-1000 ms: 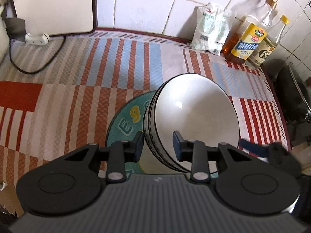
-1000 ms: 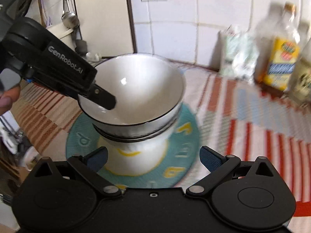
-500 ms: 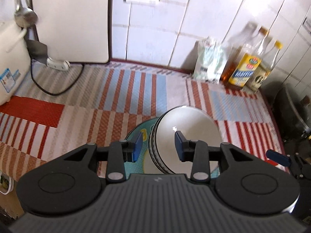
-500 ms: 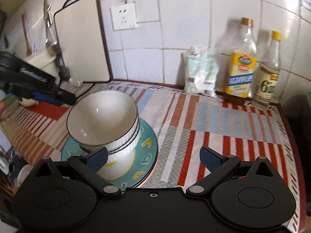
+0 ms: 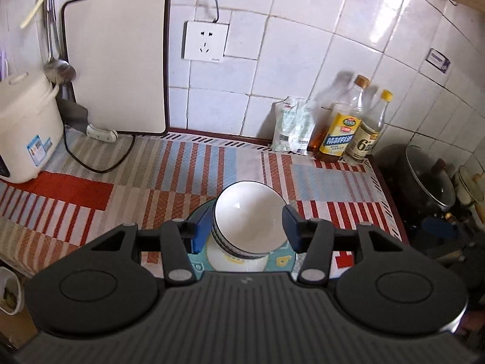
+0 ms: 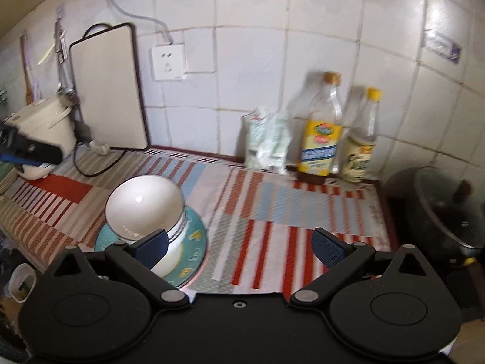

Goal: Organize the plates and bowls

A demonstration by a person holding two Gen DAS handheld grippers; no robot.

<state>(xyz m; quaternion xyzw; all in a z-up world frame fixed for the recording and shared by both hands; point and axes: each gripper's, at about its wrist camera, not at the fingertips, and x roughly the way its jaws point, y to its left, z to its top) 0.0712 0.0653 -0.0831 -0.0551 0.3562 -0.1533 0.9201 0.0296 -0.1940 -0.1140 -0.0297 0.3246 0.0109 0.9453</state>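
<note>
A stack of white bowls with dark rims [image 5: 248, 221] stands on a teal plate with yellow letters [image 5: 280, 261] on the striped mat. In the right wrist view the bowl stack [image 6: 142, 209] sits on the same plate [image 6: 194, 242] at lower left. My left gripper [image 5: 247, 227] is open and empty, raised above and behind the stack, which shows between its blue fingertips. My right gripper [image 6: 239, 245] is open and empty, to the right of the stack. A tip of the left gripper [image 6: 30, 151] shows at the far left.
A striped mat [image 5: 169, 176] covers the counter. A rice cooker [image 5: 24, 130], a cutting board [image 5: 118, 69] and a cable stand at back left. A bag [image 5: 291, 127] and bottles [image 5: 345, 121] stand at back right. A dark pot with a lid [image 5: 424, 182] is right of the counter edge.
My left gripper let go of the top bowl, opened wider and pulled up and back. My right gripper also pulled back and swung right. The bowls stay stacked on the plate.
</note>
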